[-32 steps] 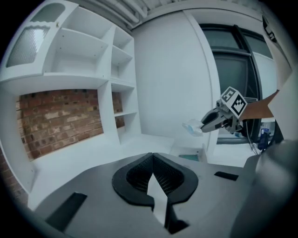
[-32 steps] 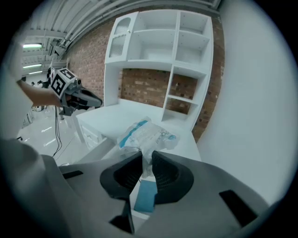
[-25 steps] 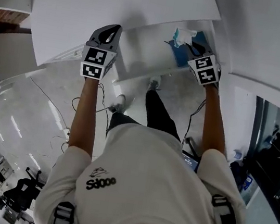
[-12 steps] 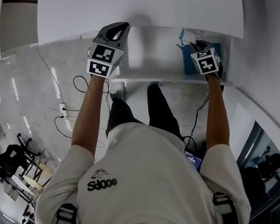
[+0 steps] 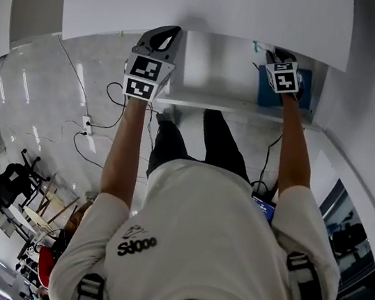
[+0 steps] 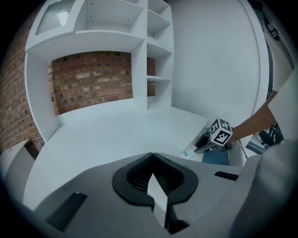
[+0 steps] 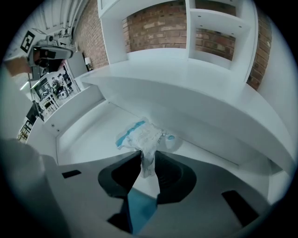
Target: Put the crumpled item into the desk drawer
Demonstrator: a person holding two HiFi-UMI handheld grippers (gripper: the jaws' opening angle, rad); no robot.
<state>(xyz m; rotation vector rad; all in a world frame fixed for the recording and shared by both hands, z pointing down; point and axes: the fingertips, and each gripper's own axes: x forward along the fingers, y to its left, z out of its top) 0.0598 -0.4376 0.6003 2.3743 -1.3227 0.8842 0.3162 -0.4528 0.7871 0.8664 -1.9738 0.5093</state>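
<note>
The crumpled item (image 7: 142,135), white tissue with teal print, lies on the floor of the open white drawer (image 7: 88,135). Its tail runs back between the jaws of my right gripper (image 7: 148,155). Those jaws are opening, and both pads still touch the tail. In the head view the right gripper (image 5: 277,54) reaches into the drawer (image 5: 215,65) at its right end, under the desk's edge, where only a scrap of the item (image 5: 258,46) shows. My left gripper (image 5: 167,33) hovers by the drawer's left corner. Its jaws (image 6: 151,160) are shut, with a thin white sliver showing between them.
A flat blue object (image 5: 302,93) lies in the drawer's right end under the right gripper. The white desk top (image 5: 210,8) overhangs the drawer's back. White shelves (image 6: 153,42) and a brick wall (image 6: 93,79) stand behind the desk. Cables (image 5: 101,118) trail over the floor.
The right gripper has gone deeper into the drawer, under the desk's edge, with the item. The left gripper has kept its place by the drawer's left corner.
</note>
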